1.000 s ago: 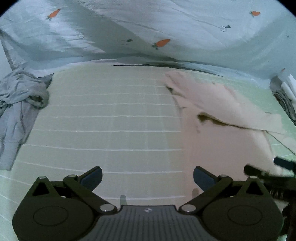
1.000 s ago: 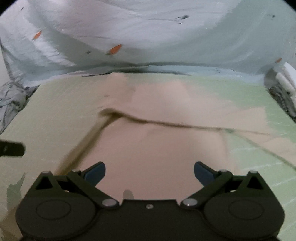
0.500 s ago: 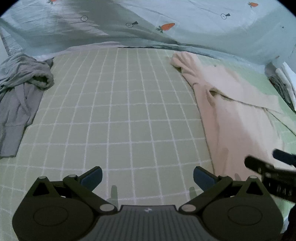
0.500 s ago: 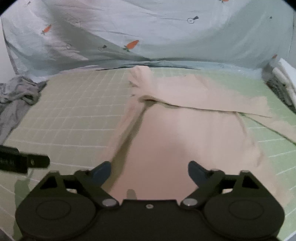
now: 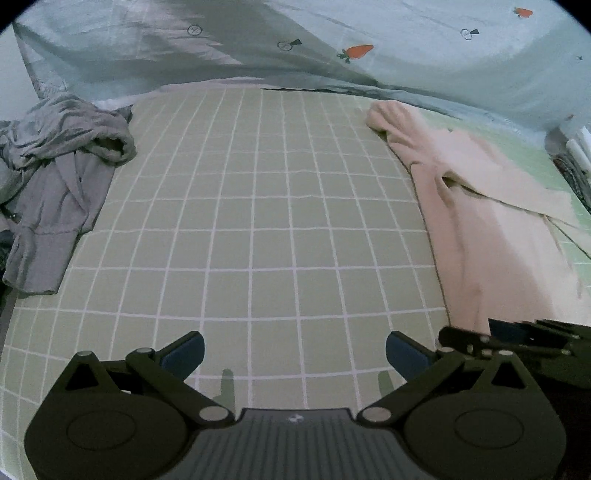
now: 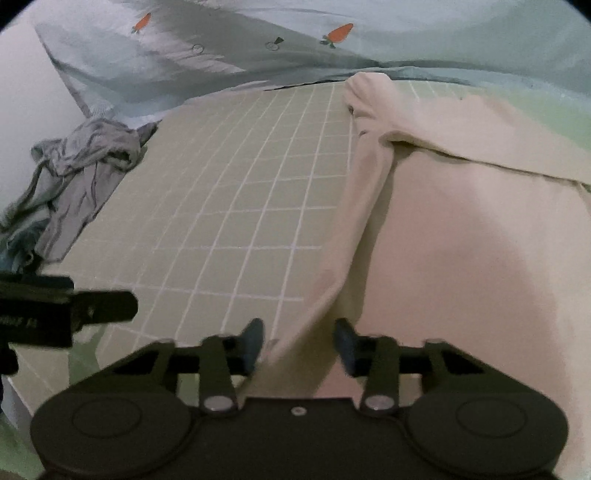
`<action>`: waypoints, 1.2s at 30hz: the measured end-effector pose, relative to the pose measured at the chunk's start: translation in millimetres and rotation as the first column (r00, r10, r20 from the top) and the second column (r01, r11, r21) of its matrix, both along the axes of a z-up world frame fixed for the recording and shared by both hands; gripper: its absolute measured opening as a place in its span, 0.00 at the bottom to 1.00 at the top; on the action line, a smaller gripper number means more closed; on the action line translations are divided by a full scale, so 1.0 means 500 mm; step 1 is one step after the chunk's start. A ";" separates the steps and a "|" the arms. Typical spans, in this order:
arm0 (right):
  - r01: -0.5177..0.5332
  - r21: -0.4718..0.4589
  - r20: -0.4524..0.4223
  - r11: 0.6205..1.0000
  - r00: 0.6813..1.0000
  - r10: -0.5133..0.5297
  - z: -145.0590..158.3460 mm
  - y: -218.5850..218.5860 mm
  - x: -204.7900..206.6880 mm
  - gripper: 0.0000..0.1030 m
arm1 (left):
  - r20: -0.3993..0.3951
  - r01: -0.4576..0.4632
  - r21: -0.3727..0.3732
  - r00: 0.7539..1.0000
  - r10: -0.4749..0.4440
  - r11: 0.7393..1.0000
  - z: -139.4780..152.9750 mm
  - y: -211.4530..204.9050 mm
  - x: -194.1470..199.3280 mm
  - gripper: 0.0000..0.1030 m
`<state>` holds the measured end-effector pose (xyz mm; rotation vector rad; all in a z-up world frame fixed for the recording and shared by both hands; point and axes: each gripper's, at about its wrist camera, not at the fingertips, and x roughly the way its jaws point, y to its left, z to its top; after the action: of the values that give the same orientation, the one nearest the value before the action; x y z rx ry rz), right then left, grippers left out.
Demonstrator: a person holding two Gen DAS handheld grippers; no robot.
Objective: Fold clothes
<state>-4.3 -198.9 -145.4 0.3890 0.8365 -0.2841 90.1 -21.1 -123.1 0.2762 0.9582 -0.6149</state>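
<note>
- While the right tool (image 6: 298,341), jaws just narrowing, straddles the pink garment's (image 6: 461,236) raised edge without pinching it, closing should finish before lifting.
- Left tool (image 5: 294,356) hangs wide, empty, over the checked bed sheet (image 5: 258,206).

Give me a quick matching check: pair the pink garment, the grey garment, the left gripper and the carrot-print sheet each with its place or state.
1 pink garment
2 grey garment
3 left gripper
4 carrot-print sheet

A crumpled at the left edge
B draped up behind the bed
C open above bare checked cover
D near edge between the right gripper's narrowed jaws

Pairs: 1-D, 2-A, 3-C, 4-B
</note>
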 end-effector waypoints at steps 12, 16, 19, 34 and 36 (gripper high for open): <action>-0.100 0.061 0.099 0.993 0.991 0.094 0.028 -0.077 -0.082 0.04 | -0.033 -0.060 -0.010 0.998 0.059 0.998 0.002 -0.089 -0.053 1.00; -0.121 0.058 0.104 0.991 0.988 0.114 0.049 -0.129 -0.130 0.03 | -0.027 -0.066 -0.017 0.997 0.066 0.998 0.012 -0.145 -0.100 1.00; -0.117 0.068 0.102 0.991 0.989 0.110 0.047 -0.161 -0.159 0.03 | -0.033 -0.050 0.005 0.998 0.050 0.999 -0.001 -0.172 -0.141 1.00; -0.164 0.093 0.023 0.982 0.986 0.163 0.006 -0.205 -0.218 0.03 | -0.097 0.002 0.114 0.995 0.009 0.993 -0.070 -0.255 -0.229 1.00; -0.164 0.113 0.020 0.980 0.986 0.163 0.001 -0.207 -0.218 0.07 | -0.097 0.000 0.124 0.995 0.012 0.992 -0.076 -0.258 -0.231 1.00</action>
<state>-113.1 -302.5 -145.0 0.4253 0.8709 -0.0814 -25.3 -150.3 -161.2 0.3563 1.0933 -0.5687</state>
